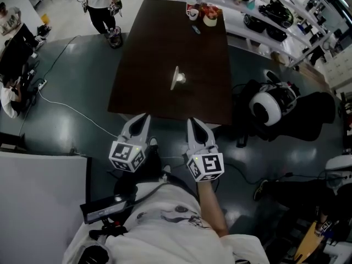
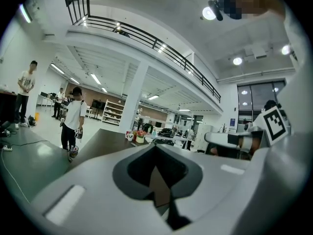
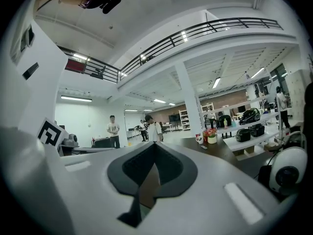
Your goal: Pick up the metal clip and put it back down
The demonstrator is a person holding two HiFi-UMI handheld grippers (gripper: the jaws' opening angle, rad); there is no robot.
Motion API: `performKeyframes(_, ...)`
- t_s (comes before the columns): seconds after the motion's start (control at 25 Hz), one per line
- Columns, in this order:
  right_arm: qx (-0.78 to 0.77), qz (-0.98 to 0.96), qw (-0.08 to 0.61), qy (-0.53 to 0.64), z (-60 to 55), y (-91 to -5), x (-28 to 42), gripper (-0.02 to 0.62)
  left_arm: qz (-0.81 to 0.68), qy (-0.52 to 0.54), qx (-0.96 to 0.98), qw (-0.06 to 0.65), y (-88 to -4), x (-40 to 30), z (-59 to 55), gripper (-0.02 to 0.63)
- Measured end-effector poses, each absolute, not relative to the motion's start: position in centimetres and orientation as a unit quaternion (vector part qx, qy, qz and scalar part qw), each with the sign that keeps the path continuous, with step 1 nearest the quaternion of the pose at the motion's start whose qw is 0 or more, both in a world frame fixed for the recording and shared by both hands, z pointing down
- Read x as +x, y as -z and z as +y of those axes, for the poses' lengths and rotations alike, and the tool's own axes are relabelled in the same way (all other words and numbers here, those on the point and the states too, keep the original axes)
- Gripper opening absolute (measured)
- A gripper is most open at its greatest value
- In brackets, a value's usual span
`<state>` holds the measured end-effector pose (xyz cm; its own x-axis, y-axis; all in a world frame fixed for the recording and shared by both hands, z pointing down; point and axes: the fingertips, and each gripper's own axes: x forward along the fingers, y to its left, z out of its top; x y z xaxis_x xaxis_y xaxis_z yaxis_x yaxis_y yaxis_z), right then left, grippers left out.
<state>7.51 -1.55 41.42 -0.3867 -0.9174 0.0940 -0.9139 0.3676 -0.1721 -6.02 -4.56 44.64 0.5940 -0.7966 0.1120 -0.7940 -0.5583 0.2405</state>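
The metal clip (image 1: 177, 78) is a small pale piece lying alone near the middle of the dark brown table (image 1: 143, 65). It does not show in either gripper view. In the head view, both grippers hover side by side just short of the table's near edge, pointing toward it. The left gripper (image 1: 144, 117) (image 2: 155, 148) is shut with nothing between its jaws. The right gripper (image 1: 194, 122) (image 3: 155, 146) is likewise shut and empty. The clip lies well ahead of both, roughly between their lines.
A mug and a pot of flowers (image 1: 204, 14) stand at the table's far end, with a small dark item (image 1: 196, 29) near them. A person (image 1: 102, 4) stands at the far left corner. Shelves (image 1: 275, 15) line the right. A white round device (image 1: 268, 106) and cables lie on the floor.
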Motion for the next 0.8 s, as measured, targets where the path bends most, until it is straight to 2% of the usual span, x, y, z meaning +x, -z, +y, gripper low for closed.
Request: performKeyframes(0.8,-0.573,0.813,-0.02,0.099,-15.5,-42.1,5.4,0.002,-0.416,0.012,0.895,0.16,-45.7,-6.9,-19.6,-0.003)
